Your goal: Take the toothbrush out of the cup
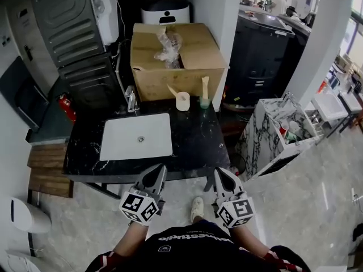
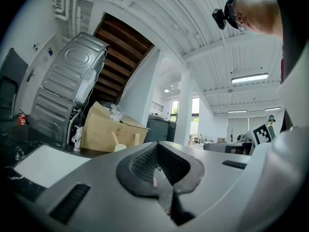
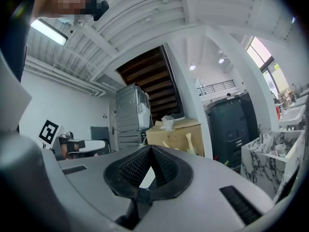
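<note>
Left gripper (image 1: 161,169) jaws clenched, empty, right gripper (image 1: 219,172) jaws clenched, empty, both near counter (image 1: 193,135) edge

A black marble counter (image 1: 198,143) carries a white basin (image 1: 136,136) on its left part; a tap (image 1: 131,100) stands at the basin's far edge; a cardboard box (image 1: 176,67) holding crumpled plastic wrap (image 1: 168,45) sits at the far side; a red fire extinguisher (image 1: 67,107) stands to the left; a white marble cabinet (image 1: 266,126) stands to the right.
</note>
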